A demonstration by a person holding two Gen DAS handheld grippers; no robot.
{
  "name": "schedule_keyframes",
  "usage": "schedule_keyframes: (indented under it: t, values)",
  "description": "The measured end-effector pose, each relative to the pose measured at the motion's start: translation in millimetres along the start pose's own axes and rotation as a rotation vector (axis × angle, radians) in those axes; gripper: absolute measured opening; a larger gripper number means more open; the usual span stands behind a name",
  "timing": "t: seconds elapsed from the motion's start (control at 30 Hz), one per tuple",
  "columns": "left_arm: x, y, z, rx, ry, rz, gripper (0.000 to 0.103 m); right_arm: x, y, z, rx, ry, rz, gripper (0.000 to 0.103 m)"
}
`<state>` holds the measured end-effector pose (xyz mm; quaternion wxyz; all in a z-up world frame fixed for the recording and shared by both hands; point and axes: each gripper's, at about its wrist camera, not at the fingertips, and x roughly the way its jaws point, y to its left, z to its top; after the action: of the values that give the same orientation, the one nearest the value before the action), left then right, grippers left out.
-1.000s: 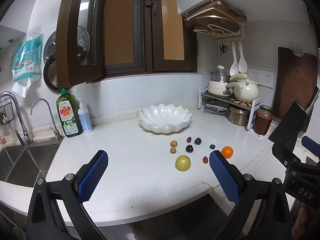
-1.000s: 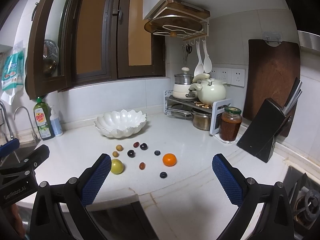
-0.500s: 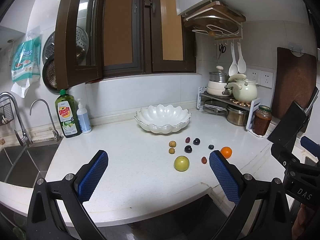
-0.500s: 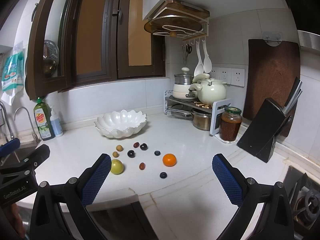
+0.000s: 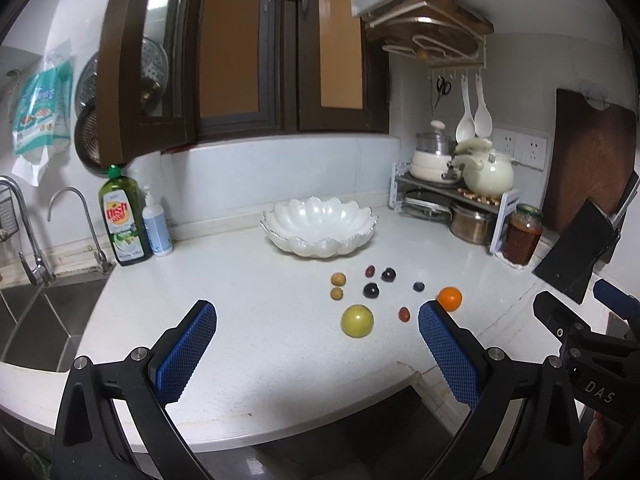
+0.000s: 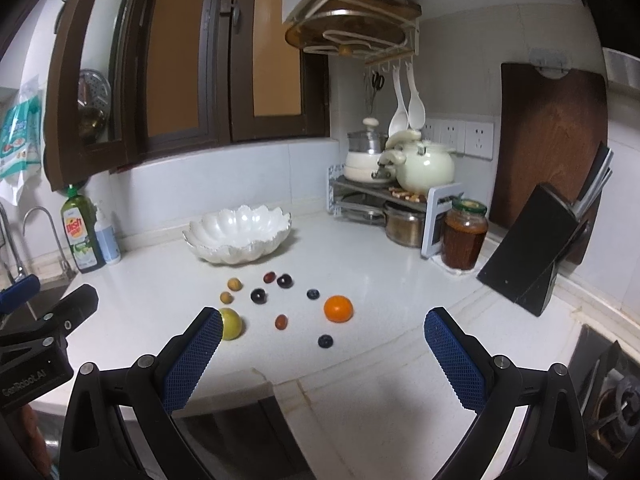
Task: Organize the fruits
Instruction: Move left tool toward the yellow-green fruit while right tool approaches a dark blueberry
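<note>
A white scalloped bowl (image 5: 320, 226) stands empty at the back of the white counter; it also shows in the right wrist view (image 6: 238, 236). In front of it lie several loose fruits: a yellow-green apple (image 5: 357, 321) (image 6: 232, 323), an orange (image 5: 449, 298) (image 6: 338, 309), two small tan fruits (image 5: 338, 279), dark plums (image 5: 371, 290), a small red fruit (image 5: 404, 313) and blueberries (image 6: 325, 341). My left gripper (image 5: 316, 344) is open and empty above the counter's front edge. My right gripper (image 6: 322, 348) is open and empty, to the right of the left one.
A sink with taps (image 5: 32, 264) lies at the left, with a dish soap bottle (image 5: 122, 216) and a pump bottle (image 5: 156, 222) beside it. A pot rack (image 6: 392, 196), a jar (image 6: 464, 234) and a knife block (image 6: 536, 252) stand at the right.
Both grippers have drifted very slightly; the view has barely shifted. The fruits and the bowl have not moved.
</note>
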<state>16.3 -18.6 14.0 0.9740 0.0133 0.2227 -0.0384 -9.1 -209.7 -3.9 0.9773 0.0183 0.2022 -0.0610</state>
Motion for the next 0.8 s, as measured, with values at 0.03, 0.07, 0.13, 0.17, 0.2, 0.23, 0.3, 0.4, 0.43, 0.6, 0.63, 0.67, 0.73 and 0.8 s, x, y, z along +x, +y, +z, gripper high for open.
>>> schedule_keyframes:
  t: [0.03,0.07,0.13,0.17,0.2,0.23,0.3,0.4,0.43,0.6,0.63,0.67,0.73,0.8]
  values:
    - [3.7,-1.3,0.1,0.007,0.011,-0.007,0.103,2.6,-0.2,-0.6,0.002,0.008,0.000,0.102]
    - [7.4,-2.7,0.3,0.013,0.021,-0.014,0.103,5.8,-0.7,-0.8,0.004,0.016,0.000,0.102]
    - [14.2,-5.5,1.0,0.025,0.030,-0.023,0.103,12.5,-1.8,-1.5,0.011,0.028,-0.005,0.102]
    - [17.9,-7.1,1.6,0.034,0.033,-0.026,0.102,16.3,-2.3,-1.4,0.014,0.035,-0.009,0.102]
    - [21.3,-8.6,1.8,0.043,0.035,-0.028,0.102,19.5,-2.6,-1.5,0.016,0.040,-0.015,0.102]
    - [24.4,-9.9,1.9,0.048,0.037,-0.030,0.102,22.5,-2.6,-1.5,0.018,0.044,-0.020,0.102]
    - [32.8,-11.3,2.9,0.058,0.047,-0.036,0.101,30.1,-2.2,-1.4,0.022,0.061,-0.028,0.102]
    - [47.1,-12.3,4.9,0.066,0.067,-0.044,0.097,42.8,-0.8,-1.9,0.024,0.084,-0.042,0.102]
    - [51.7,-12.2,4.9,0.068,0.073,-0.044,0.097,46.9,0.0,-2.0,0.022,0.090,-0.046,0.101]
    - [79.6,-13.4,3.9,0.082,0.121,-0.051,0.095,72.7,3.7,-4.7,0.014,0.136,-0.053,0.097]
    - [84.6,-14.3,3.6,0.085,0.130,-0.053,0.094,79.4,4.2,-5.5,0.016,0.150,-0.053,0.096]
    - [90.8,-14.7,3.2,0.086,0.143,-0.059,0.093,85.0,4.1,-6.1,0.019,0.162,-0.052,0.095]
    - [103.1,-15.5,1.9,0.087,0.169,-0.074,0.092,97.4,3.4,-7.7,0.027,0.188,-0.046,0.092]
    - [117.5,-17.0,0.4,0.092,0.192,-0.078,0.092,110.3,3.1,-9.9,0.031,0.215,-0.044,0.090]
